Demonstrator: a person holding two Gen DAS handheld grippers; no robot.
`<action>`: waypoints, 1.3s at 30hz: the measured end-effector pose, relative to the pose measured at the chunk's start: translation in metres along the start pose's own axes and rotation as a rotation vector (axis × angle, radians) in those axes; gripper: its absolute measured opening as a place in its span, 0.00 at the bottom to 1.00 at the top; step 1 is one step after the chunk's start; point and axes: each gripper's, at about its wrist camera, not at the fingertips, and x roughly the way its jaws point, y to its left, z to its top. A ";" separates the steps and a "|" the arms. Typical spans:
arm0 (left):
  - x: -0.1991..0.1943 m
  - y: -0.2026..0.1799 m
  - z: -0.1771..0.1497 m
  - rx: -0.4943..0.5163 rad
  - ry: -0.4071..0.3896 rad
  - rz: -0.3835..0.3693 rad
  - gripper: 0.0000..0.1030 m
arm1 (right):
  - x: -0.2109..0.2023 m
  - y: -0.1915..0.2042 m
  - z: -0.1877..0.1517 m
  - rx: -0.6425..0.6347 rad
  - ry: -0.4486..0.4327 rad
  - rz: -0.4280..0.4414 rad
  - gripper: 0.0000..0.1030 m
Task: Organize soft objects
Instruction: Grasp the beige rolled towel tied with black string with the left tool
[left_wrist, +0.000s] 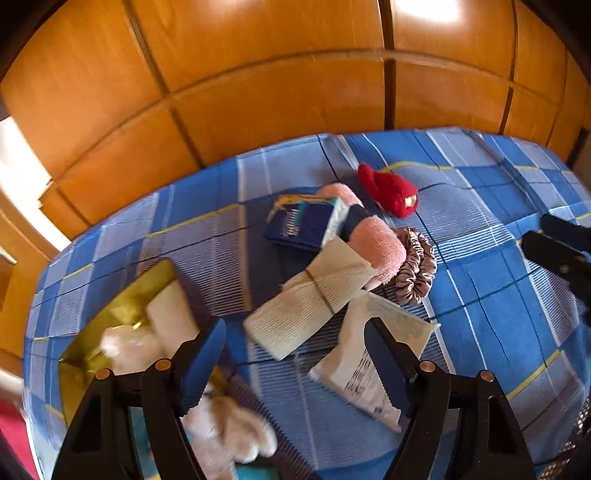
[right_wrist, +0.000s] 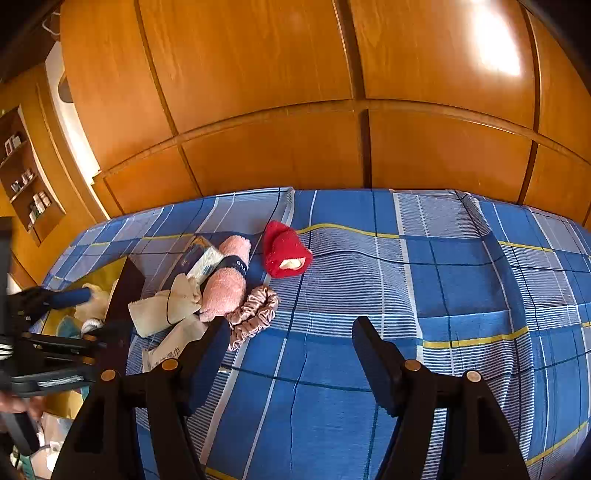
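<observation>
We record one bed (right_wrist: 369, 280) under a blue checked sheet. Lying on it we list: a red knitted cap (right_wrist: 284, 254), a rolled pink towel (right_wrist: 227, 284), a pink scrunchie (right_wrist: 253, 314), folded beige cloth (left_wrist: 310, 299), a white packet (left_wrist: 365, 369), a yellow tray (left_wrist: 122, 314).

Both tools look alike. The left gripper (left_wrist: 295, 354) has two black plastic arms that widen toward the camera, each with a long slot cut through it and two round copper-coloured pins near its top. Its fingers (left_wrist: 205, 363) are flat dark-blue pads ending in blunt tips, and the right one has a saw-toothed lower edge. The right gripper (right_wrist: 291, 354) shows the same black slotted arms, the same copper pins and dark-blue pads. Seen from the right wrist camera, the left tool's side shows black bars with thin metal rods between them, and a blue fingertip.
</observation>
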 end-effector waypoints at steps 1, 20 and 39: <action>0.006 -0.002 0.002 0.004 0.015 -0.008 0.76 | -0.001 -0.001 0.001 0.006 -0.002 0.001 0.68; 0.056 0.000 0.020 -0.086 0.099 -0.157 0.44 | 0.005 -0.003 0.002 0.030 0.022 0.021 0.68; 0.026 -0.006 0.009 -0.007 0.030 -0.091 0.55 | 0.014 -0.002 -0.005 0.039 0.066 0.006 0.68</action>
